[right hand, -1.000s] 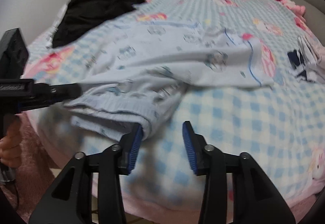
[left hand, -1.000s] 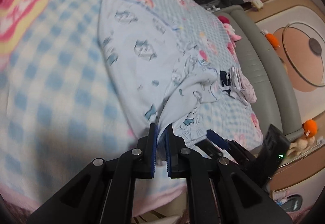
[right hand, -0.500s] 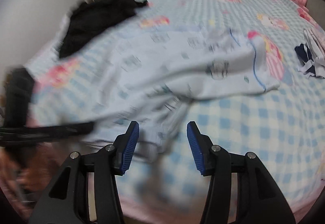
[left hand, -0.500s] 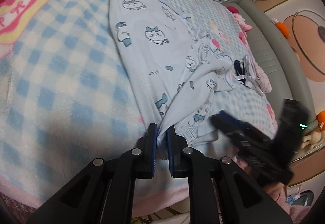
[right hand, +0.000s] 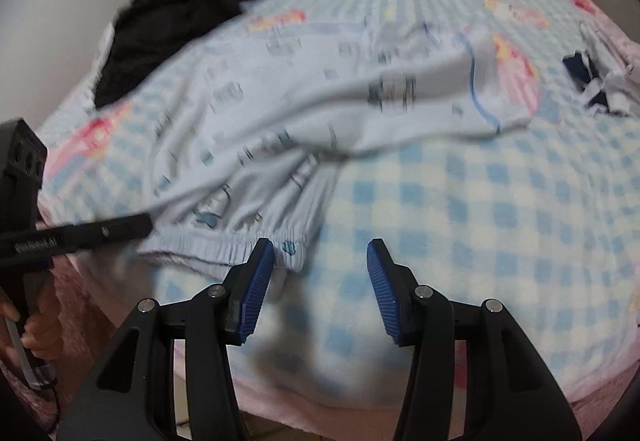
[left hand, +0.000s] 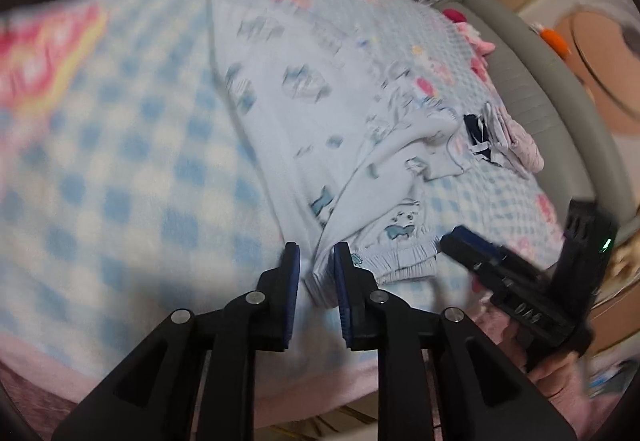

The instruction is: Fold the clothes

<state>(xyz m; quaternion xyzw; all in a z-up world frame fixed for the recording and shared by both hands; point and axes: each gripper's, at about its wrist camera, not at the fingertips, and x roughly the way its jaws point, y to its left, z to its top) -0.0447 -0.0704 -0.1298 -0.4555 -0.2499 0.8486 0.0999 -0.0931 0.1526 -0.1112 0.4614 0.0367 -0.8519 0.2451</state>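
No legible text; blurred lettering on left gripper.

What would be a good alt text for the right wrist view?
Open right tongs hover over the elastic waistband of light blue printed pyjama trousers spread on a blue checked blanket. The left tongs reach in from the left; a black garment lies behind.

Dim indoor light, heavy motion blur throughout, dark fisheye vignette bending the edges.

both tools parted
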